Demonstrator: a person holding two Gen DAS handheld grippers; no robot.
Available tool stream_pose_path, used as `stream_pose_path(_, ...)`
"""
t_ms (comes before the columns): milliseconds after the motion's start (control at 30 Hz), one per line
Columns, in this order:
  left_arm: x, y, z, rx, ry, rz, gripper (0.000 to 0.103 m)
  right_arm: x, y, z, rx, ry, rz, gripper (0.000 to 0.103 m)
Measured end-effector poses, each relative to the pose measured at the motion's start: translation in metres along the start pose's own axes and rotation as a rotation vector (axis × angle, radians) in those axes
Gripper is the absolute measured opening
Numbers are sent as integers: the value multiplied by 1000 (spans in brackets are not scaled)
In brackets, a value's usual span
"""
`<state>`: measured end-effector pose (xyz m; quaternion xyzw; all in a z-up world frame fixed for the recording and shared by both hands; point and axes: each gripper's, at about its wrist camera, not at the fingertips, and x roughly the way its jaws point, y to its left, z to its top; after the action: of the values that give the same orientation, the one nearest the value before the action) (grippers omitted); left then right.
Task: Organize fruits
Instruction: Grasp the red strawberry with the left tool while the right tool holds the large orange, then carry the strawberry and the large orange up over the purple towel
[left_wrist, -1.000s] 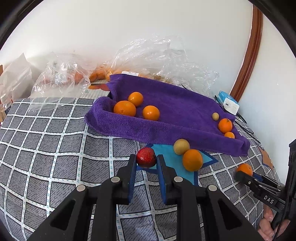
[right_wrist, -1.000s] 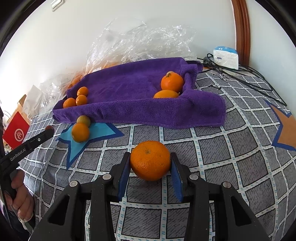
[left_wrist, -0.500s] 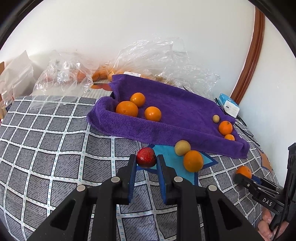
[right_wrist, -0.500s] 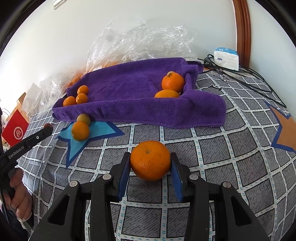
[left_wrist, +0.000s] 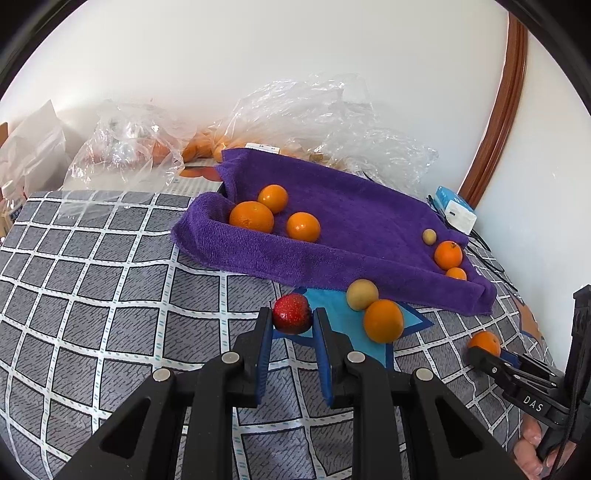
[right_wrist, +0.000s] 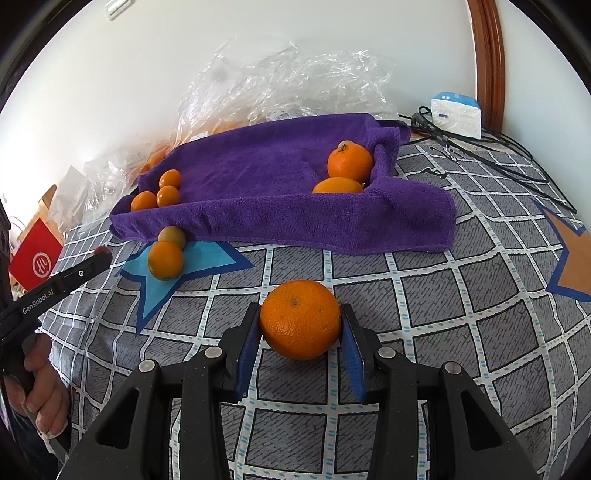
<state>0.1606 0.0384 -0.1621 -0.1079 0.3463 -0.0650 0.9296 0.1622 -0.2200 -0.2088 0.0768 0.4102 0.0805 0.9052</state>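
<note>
We are mid-carry: our left claw (left_wrist: 291, 320) grasps a strawberry (left_wrist: 291, 317), our right claw (right_wrist: 300, 323) an orange (right_wrist: 300, 319). Next, each needs placing on the purple towel (right_wrist: 258, 166).

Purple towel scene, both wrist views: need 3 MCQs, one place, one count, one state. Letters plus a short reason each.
1. Where does the tan round fruit outside the towel lie?
A. on the blue star patch, touching a loose orange
B. inside the plastic bags
C. beside the white box

2. How many oranges sit in the left corner of the purple towel?
A. one
B. three
C. five

3. What is the left claw doing?
A. hanging open over the bedspread
B. shut on the strawberry
C. shut on an orange

Answers:
1. A: it rests on the blue star patch against the loose orange, just off the towel's edge.
2. B: three oranges cluster there.
3. B: the strawberry sits pinched between its blue pads, while the right claw grips the large orange.
</note>
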Motion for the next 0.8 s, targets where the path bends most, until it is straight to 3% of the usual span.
stream_pose_path(633, -3, 4, 1, -26, -8, -25, 21, -1, 2, -1, -21, -4, 17, 41)
stream_pose_path(800, -5, 4, 1, -23, -19, -26, 21, -9, -2, 1, 7, -42, 35, 41)
